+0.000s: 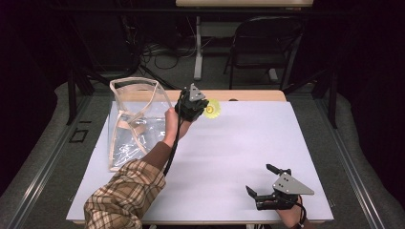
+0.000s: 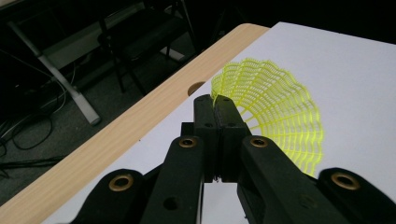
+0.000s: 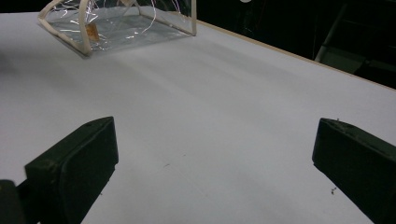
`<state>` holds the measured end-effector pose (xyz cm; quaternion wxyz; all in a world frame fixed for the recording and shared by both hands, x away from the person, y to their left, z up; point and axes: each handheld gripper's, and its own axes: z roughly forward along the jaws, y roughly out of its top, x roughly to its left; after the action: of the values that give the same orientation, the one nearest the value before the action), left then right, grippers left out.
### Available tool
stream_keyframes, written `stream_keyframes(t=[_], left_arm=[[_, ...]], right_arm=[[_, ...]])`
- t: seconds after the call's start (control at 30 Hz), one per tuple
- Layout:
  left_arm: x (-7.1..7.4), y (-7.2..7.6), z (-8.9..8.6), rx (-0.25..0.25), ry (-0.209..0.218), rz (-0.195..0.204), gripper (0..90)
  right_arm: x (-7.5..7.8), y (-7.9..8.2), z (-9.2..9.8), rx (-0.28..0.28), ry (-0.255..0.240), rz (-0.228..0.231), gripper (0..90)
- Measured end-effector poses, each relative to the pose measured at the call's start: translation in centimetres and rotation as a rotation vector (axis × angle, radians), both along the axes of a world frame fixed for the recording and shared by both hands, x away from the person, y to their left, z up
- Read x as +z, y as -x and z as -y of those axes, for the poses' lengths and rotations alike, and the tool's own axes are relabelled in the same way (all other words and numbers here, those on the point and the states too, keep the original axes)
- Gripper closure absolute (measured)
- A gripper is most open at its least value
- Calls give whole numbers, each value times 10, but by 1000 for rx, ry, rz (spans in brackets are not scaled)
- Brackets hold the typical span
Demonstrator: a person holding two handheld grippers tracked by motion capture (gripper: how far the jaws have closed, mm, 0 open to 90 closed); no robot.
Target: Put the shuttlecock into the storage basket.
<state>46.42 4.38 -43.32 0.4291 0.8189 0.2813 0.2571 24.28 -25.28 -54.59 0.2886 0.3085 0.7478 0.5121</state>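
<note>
A yellow mesh shuttlecock (image 1: pixel 213 109) hangs just above the far edge of the white table top (image 1: pixel 239 143). My left gripper (image 1: pixel 200 109) is shut on the rim of the shuttlecock's skirt (image 2: pixel 275 102); in the left gripper view the two black jaws meet at the mesh edge. A clear plastic bag with beige trim (image 1: pixel 136 119) stands open at the far left, close beside the left hand. My right gripper (image 1: pixel 258 178) rests low near the front right edge, open, with bare table between its jaws. From the right gripper (image 3: pixel 215 158) the bag (image 3: pixel 116 23) shows far off.
The wooden table edge (image 2: pixel 116 140) with a round hole runs behind the shuttlecock. Beyond it are a dark folding chair (image 1: pixel 262 43), a desk leg and cables on the floor. A plaid sleeve (image 1: pixel 124 195) crosses the front left.
</note>
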Motion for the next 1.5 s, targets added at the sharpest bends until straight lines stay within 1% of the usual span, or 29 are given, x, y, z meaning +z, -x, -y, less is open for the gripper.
stream_keyframes(t=[0.27, 0.4, 0.43, 0.5, 0.53, 0.6, 0.8, 0.9, 0.97, 1.2, 1.23, 1.5], left_arm=[[11, -2, -1, -1, 1, 10, 896], [16, -4, -2, -3, 5, 7, 896], [17, -4, -2, -3, 8, 7, 896], [19, -4, -2, -3, 5, 10, 896], [20, -4, -2, -2, 12, 11, 896], [24, -3, -3, -3, 7, 16, 896], [32, -4, -4, -9, 11, 21, 896], [35, -5, -3, -9, 11, 25, 896], [38, -5, -3, -11, 8, 29, 896], [49, -6, -4, -13, 1, 41, 896], [50, -6, -3, -9, 6, 43, 896], [59, -7, -5, -8, -1, 56, 896]], right_arm=[[0, 0, 0, 1, 2, -1, 0], [0, 0, 0, 0, 1, 1, 0], [0, 0, 0, 0, -1, -4, 0], [0, 0, 0, -1, -1, 0, 0], [0, 1, -1, -1, -2, -1, 0], [0, 1, -1, 0, -1, -1, 0], [0, 0, -1, 0, -3, -5, 0], [0, 0, 0, 0, -2, 0, 0], [0, 0, 0, 0, -1, -5, 0], [0, 0, 0, 0, 0, 0, 0], [0, 0, 0, -1, 0, 1, 0], [0, 0, 0, -2, -2, -1, 0]])
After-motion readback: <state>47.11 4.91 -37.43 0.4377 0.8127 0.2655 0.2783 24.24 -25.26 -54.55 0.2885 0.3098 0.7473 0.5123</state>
